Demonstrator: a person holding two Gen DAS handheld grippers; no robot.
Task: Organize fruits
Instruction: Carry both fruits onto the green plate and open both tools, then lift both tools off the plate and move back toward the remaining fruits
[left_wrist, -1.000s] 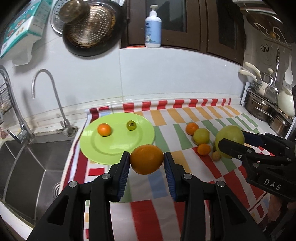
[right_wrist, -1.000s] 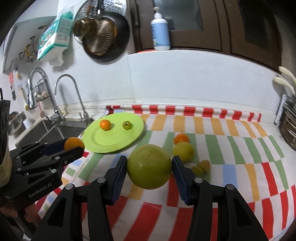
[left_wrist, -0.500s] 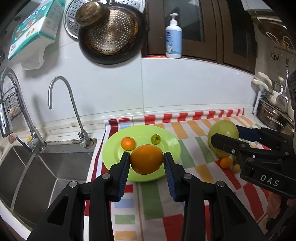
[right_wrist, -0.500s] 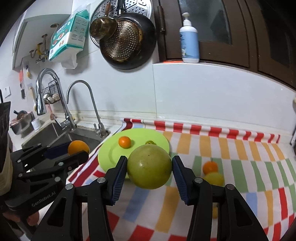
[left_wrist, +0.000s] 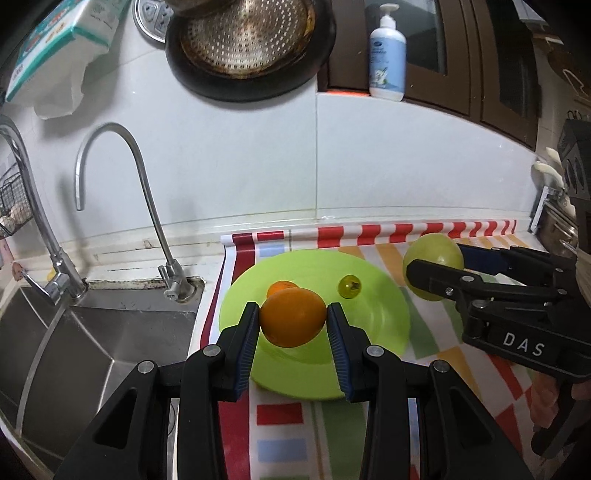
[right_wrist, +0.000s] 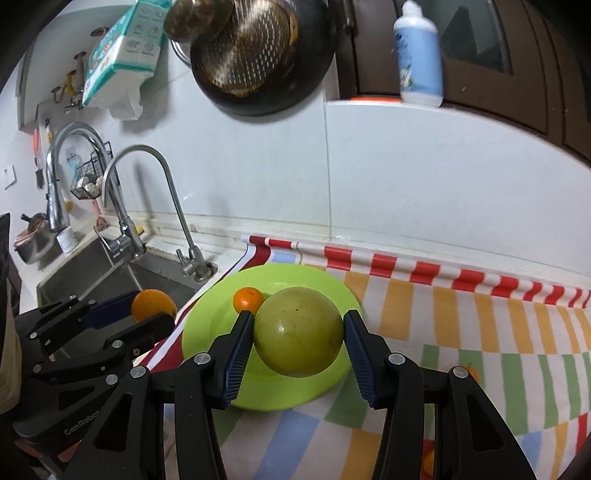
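I am looking at a kitchen counter against a white tiled wall, with a striped cloth (left_wrist: 436, 236) in red, orange, green and blue laid over it beside a steel sink (left_wrist: 66, 343). A curved tap (left_wrist: 122, 192) rises at the sink's back edge, a dark pan (left_wrist: 251, 40) with a perforated insert hangs on the wall, and a pump bottle (left_wrist: 388, 55) stands on the ledge above.

A lime-green plate (left_wrist: 384, 317) lies on the cloth near the sink. On it I see a small orange fruit (right_wrist: 248, 298) and a small yellow-green fruit (left_wrist: 349, 287), apart from each other.

My left gripper (left_wrist: 292, 325) is clenched on an orange (left_wrist: 293, 317), both blue pads pressed against its sides; it hangs above the near part of the plate. My right gripper (right_wrist: 298, 334) is grasping a large green-yellow fruit (right_wrist: 298, 332), pads tight on either side, and in its own view it hangs in front of the plate. In the left wrist view that fruit is at the plate's right edge.

Another small orange fruit (right_wrist: 473, 374) shows on the cloth to the right, mostly hidden behind the right gripper's finger.
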